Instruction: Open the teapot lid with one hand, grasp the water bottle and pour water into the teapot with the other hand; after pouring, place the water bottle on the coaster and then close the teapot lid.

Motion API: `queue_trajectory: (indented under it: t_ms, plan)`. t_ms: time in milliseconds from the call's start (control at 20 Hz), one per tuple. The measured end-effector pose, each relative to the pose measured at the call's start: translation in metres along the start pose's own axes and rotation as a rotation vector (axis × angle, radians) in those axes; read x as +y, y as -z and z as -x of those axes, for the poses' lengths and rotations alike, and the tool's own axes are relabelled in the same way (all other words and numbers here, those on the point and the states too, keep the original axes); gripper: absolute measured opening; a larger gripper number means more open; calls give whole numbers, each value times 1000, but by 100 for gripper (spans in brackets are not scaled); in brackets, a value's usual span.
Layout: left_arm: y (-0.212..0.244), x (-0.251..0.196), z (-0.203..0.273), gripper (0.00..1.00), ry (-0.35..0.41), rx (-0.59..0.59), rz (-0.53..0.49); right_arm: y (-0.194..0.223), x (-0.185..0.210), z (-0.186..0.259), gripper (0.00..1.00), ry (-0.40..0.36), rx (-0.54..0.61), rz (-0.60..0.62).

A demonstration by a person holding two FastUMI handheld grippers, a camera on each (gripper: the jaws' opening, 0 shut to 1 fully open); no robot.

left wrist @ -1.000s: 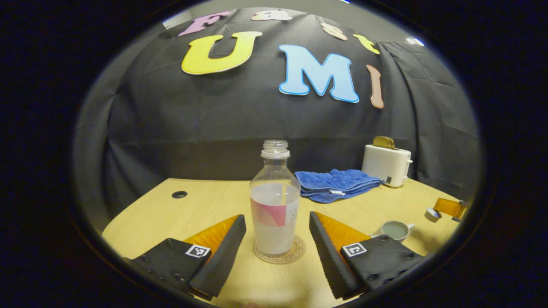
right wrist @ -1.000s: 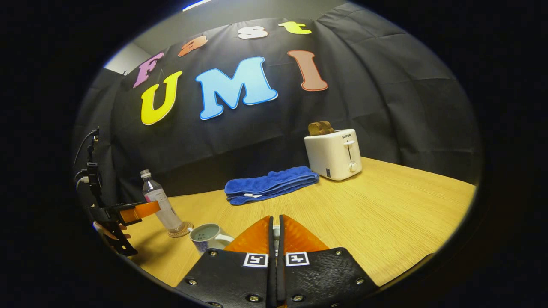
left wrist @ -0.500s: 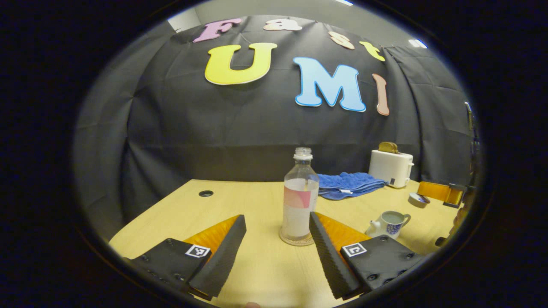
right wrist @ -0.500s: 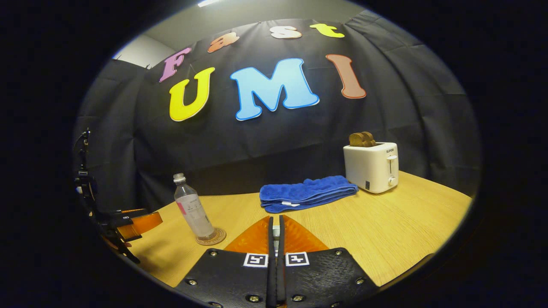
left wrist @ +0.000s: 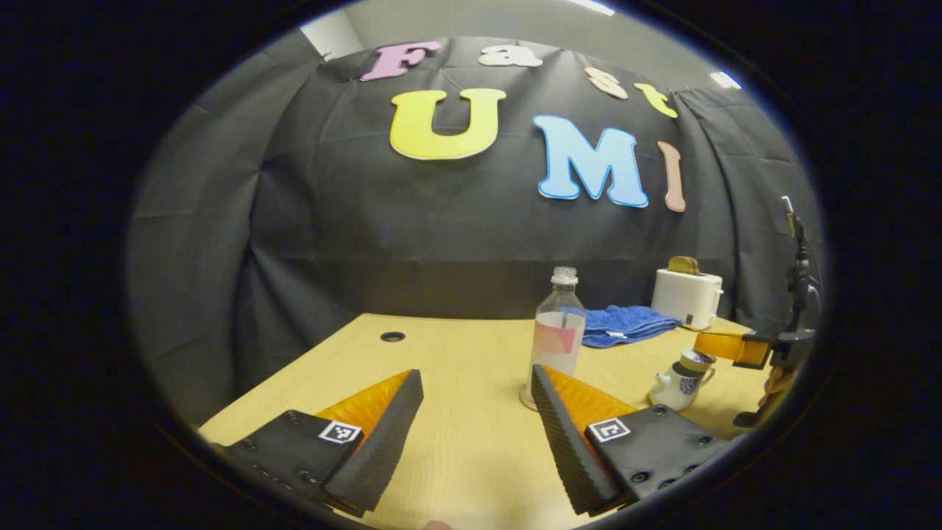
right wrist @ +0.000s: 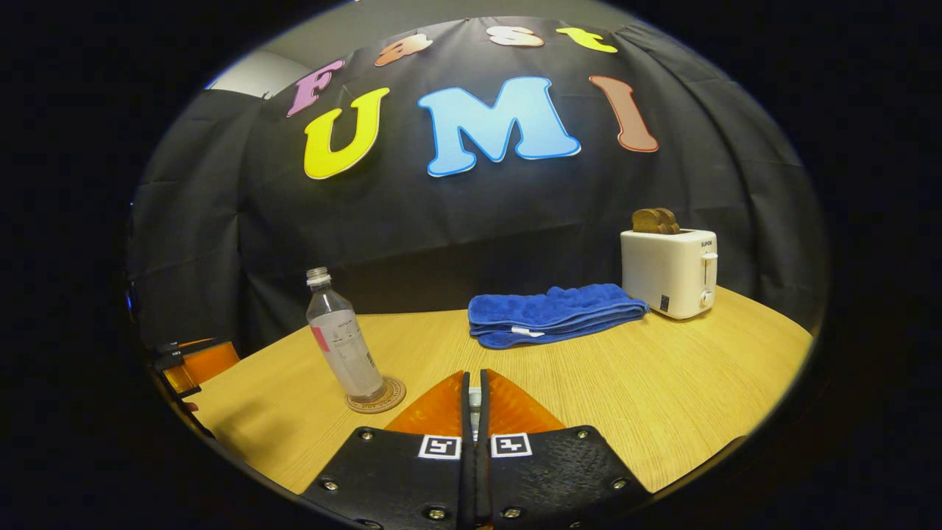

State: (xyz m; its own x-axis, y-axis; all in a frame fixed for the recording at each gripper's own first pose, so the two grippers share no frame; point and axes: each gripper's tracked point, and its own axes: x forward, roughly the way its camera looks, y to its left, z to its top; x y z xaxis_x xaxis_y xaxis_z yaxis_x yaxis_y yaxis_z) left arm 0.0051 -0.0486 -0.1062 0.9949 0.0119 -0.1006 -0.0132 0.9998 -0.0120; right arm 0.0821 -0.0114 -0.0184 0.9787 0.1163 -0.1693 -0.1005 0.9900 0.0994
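- Left gripper, fingers spread and empty, has backed away from the water bottle, now smaller and right of centre.
- Bottle stands uncapped, part full, on the coaster.
- Right gripper, pressed together on the lid, now holds it atop the teapot.

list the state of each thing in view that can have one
water bottle: uncapped, part full, upright on the coaster
teapot: lid at its top, seating unclear
left gripper: open
right gripper: shut on the lid
toaster: bread up
towel: folded
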Motion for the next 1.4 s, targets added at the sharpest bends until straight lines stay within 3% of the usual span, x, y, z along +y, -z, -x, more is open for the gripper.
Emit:
queue_trajectory:
  t_ms: [650,850,1000,1400]
  plan:
    - [-5,-13,9,99,33,-29,23,16,-2,-7,1,28,38,48]
    - [-9,-23,13,99,47,-34,25,14,-2,-6,10,17,35,24]
    - [-12,-34,16,99,61,-38,24,0,-3,4,40,30,-2,21]
    - [-25,-78,41,99,116,-63,-1,-34,9,49,40,25,-97,20]
